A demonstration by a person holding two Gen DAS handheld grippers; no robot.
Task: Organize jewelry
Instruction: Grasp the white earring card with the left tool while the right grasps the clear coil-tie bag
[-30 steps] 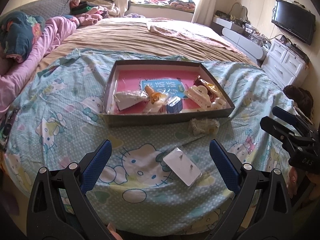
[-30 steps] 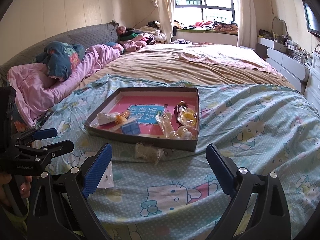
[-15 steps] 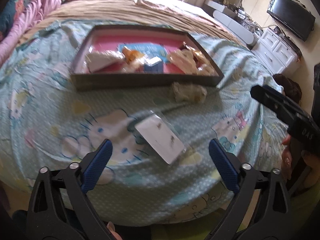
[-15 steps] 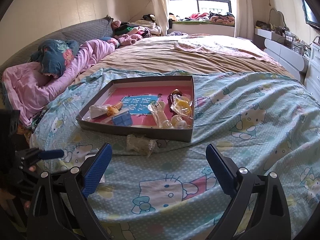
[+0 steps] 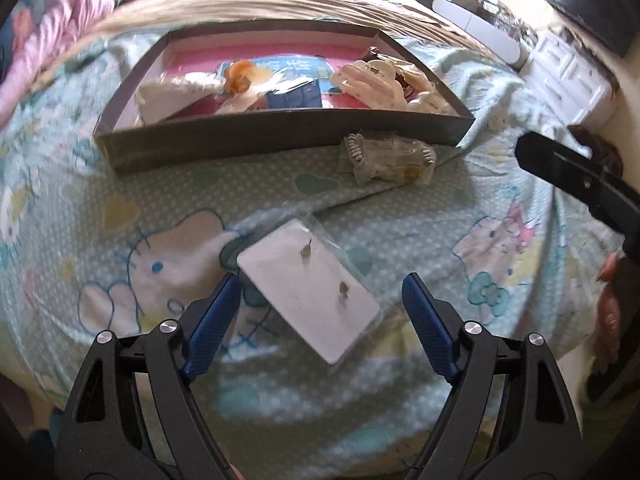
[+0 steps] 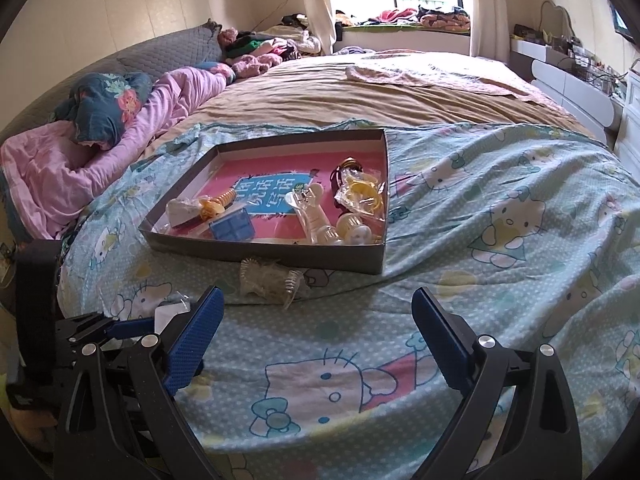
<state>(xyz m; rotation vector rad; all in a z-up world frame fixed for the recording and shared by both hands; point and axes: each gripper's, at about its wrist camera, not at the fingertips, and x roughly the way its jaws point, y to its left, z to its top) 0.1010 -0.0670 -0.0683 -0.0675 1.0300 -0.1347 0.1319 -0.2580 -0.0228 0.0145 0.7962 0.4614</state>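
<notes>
Blue-padded and spread wide, my left gripper point(image 5: 320, 308) hangs over the Hello Kitty bedsheet point(image 5: 120, 208), its jaws straddling a white earring card point(image 5: 308, 288) in a clear sleeve without gripping it; whether the left pad touches the card's edge, I cannot tell. My right gripper point(image 6: 318, 320) is equally wide open and holds nothing, poised above bare sheet nearer the bed's edge. Only the left wrist view shows the card face, with two small studs point(image 5: 324, 268) pinned to it; from the right wrist view just a corner of it peeks out behind the left gripper. The right view alone gives the tray's contents sharply. A grey cardboard tray point(image 6: 280, 254) with a pink floor holds a small blue box point(image 6: 233, 227), an orange-and-yellow piece point(image 6: 216, 204), clear and cream hair clips point(image 6: 320, 216) and a bagged yellow item point(image 6: 360, 196). A clear bagged hair claw point(image 5: 386, 156) lies on the sheet just outside the tray's front wall.
</notes>
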